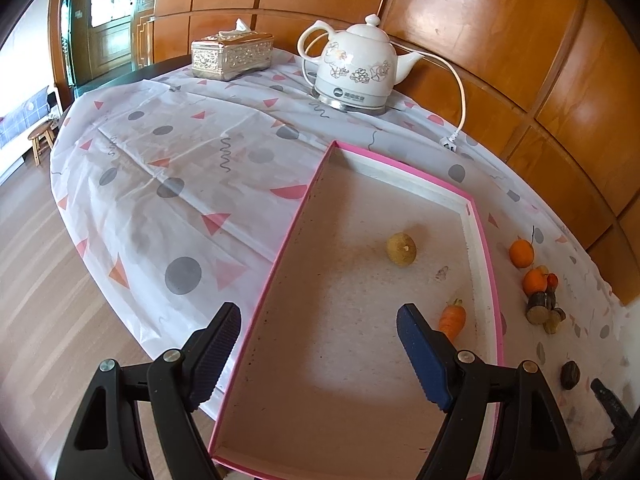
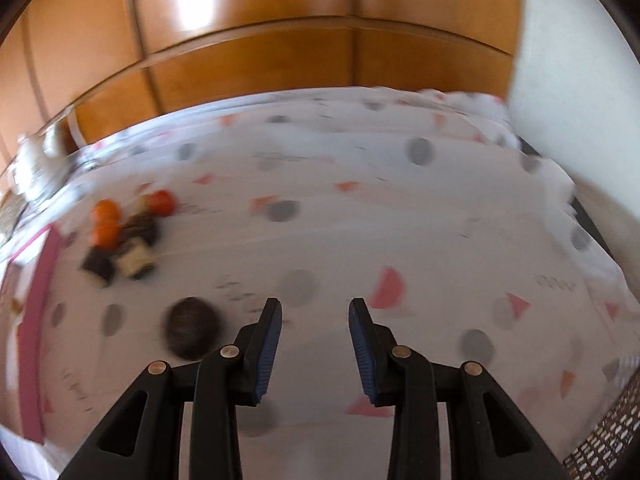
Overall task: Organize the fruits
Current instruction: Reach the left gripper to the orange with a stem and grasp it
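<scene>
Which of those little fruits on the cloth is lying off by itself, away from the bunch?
The dark brown round one, alone on the tablecloth nearest the camera. The oranges and other pieces sit clustered together farther along, beside the pink box.

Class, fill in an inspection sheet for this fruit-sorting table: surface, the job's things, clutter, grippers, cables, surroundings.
Surface: table under a patterned tablecloth, creased.
Job's things: pink-rimmed box holds a brownish round fruit and a carrot; two oranges, a small red fruit and a dark round fruit lie outside it on the cloth.
Clutter: brown and pale blocks beside the oranges; kettle; tissue box.
Grippers: left gripper open over the box, nothing between its jaws; right gripper open narrowly, empty, over the cloth; its view is blurred.
Cables: kettle cord, plug lying on the cloth.
Surroundings: wood-panelled wall; stool.
</scene>
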The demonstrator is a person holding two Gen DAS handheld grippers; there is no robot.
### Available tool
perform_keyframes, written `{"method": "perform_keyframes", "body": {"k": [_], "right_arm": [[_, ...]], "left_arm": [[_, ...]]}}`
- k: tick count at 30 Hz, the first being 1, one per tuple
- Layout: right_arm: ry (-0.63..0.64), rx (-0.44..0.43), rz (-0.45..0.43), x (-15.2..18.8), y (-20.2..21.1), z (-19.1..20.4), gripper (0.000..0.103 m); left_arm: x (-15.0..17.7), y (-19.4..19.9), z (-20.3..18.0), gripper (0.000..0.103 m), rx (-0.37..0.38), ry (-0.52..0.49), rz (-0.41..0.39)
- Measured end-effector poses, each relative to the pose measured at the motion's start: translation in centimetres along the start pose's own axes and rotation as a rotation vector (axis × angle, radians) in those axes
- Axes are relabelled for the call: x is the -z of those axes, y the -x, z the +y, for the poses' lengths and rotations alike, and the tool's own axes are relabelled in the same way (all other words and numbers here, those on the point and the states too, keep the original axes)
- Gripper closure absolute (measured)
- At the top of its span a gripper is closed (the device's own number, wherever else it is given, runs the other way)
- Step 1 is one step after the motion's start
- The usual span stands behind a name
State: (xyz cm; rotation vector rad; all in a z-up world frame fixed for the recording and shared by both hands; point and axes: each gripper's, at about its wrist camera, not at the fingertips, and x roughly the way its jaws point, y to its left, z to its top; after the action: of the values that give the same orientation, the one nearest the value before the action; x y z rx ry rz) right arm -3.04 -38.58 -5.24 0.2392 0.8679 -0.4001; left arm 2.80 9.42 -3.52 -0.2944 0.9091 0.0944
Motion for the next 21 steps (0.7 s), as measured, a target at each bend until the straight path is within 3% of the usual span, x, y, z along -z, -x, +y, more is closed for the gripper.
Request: {"method": "perform_keyframes", "body": {"k": [21], "right_arm": [[-0.237,0.25,-0.01,1.0,-2.6,-7.8,0.067]], "left_arm": [[-1.1,-0.5,-4.5,0.022,0.034,-0.108,0.014]]}}
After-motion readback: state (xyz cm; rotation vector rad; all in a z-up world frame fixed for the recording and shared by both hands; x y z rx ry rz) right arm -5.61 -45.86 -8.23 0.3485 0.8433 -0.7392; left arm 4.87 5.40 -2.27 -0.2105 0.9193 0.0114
